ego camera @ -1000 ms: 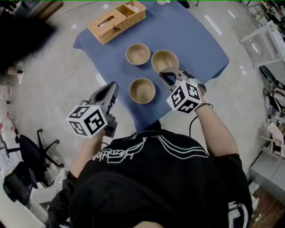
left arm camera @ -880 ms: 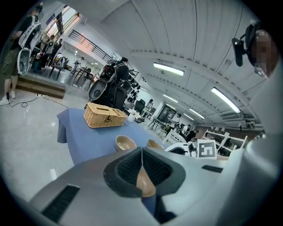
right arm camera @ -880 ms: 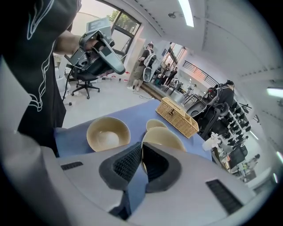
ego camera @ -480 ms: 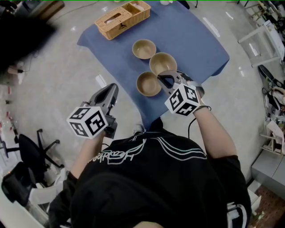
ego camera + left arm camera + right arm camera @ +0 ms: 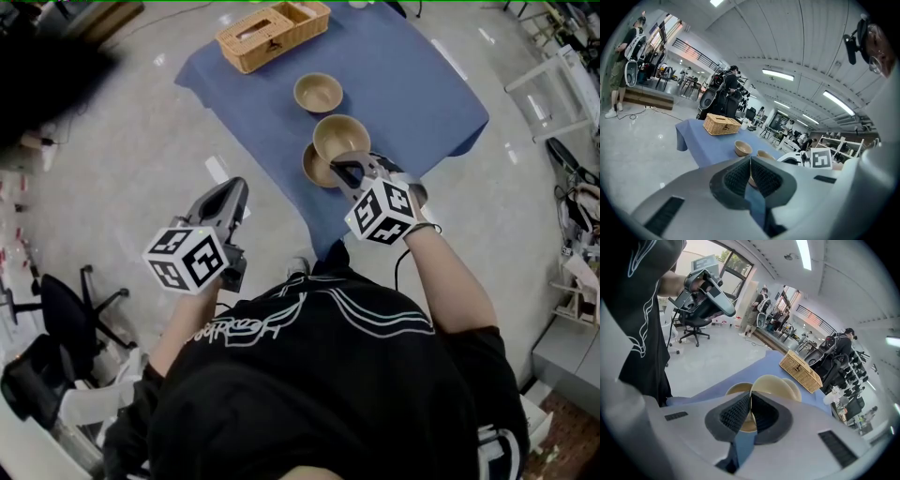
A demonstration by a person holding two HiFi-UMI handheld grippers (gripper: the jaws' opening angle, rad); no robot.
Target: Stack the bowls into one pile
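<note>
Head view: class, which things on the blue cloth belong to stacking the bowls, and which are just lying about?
Belong to the job: held bowl, near bowl, far bowl, right tongs.
Lying about: wicker basket.

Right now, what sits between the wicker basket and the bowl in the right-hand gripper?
One lone bowl on the blue cloth, seen in the head view between the basket and the held bowl.

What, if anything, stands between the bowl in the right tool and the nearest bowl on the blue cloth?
Nothing visible does. The held bowl, gripped at its rim by the right tool, hangs partly over the near bowl. The far bowl and the wicker basket lie beyond, clear of that path.
</note>
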